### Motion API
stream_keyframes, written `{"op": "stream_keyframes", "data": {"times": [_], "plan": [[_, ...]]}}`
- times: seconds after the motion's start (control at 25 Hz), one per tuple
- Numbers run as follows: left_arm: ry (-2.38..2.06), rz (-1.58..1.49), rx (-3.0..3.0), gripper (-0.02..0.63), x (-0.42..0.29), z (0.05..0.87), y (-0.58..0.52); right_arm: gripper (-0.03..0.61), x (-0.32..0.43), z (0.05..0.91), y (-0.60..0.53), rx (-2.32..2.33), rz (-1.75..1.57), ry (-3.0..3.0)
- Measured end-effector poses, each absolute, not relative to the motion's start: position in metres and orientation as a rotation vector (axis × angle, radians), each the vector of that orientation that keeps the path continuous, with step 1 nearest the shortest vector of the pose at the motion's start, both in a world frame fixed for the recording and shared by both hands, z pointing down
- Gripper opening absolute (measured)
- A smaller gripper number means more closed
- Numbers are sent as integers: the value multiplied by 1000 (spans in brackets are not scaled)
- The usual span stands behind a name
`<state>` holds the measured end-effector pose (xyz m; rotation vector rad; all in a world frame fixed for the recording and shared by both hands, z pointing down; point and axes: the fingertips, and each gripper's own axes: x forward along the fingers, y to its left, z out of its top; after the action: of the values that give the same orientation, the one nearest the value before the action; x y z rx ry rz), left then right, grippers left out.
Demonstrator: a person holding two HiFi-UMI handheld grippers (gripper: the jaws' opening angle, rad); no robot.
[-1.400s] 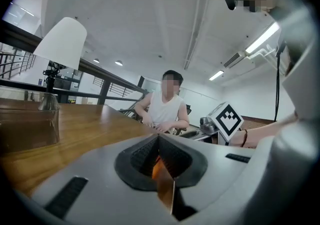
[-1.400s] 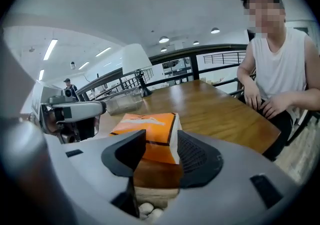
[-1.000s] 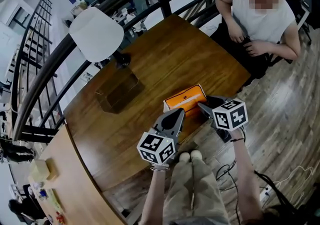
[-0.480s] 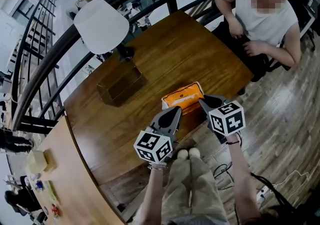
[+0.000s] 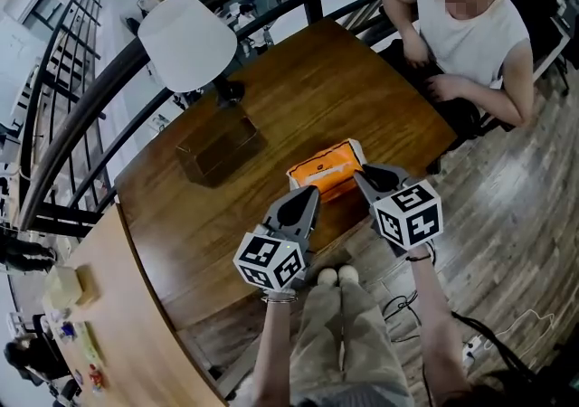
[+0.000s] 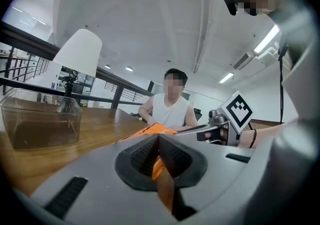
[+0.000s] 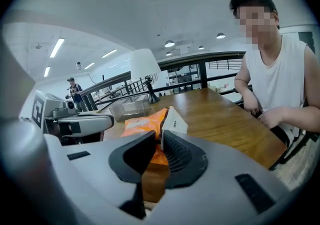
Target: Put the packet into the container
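Note:
The orange packet (image 5: 327, 170) is near the front edge of the brown table (image 5: 308, 89), held between both grippers. My left gripper (image 5: 312, 194) is shut on its left end; in the left gripper view a strip of the orange packet (image 6: 150, 129) shows between the closed pads of the left gripper (image 6: 158, 140). My right gripper (image 5: 359, 175) has just been closing, and its pads now press on the packet's right end. In the right gripper view the packet (image 7: 145, 123) shows its white end above the right gripper (image 7: 159, 141). The clear container (image 5: 217, 150) stands empty farther left on the table.
A white-shaded lamp (image 5: 187, 39) stands behind the container. A seated person (image 5: 470, 25) is at the table's far right side. A dark railing (image 5: 109, 98) curves along the table's far edge. Wooden floor with cables (image 5: 507, 342) lies to the right.
The right gripper has closed onto the packet's right end and risen a little. Packet and both grippers sit slightly higher and farther left in the head view.

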<state>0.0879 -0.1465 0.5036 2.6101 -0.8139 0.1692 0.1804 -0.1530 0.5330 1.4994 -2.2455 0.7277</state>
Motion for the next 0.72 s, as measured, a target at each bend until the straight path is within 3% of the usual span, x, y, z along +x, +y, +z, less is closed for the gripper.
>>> {"op": "stream_keyframes", "data": {"times": [0.72], "plan": [[-1100,18,2640,5,28,417,-163,60,131,436,-177,1349,525,-2435]]}}
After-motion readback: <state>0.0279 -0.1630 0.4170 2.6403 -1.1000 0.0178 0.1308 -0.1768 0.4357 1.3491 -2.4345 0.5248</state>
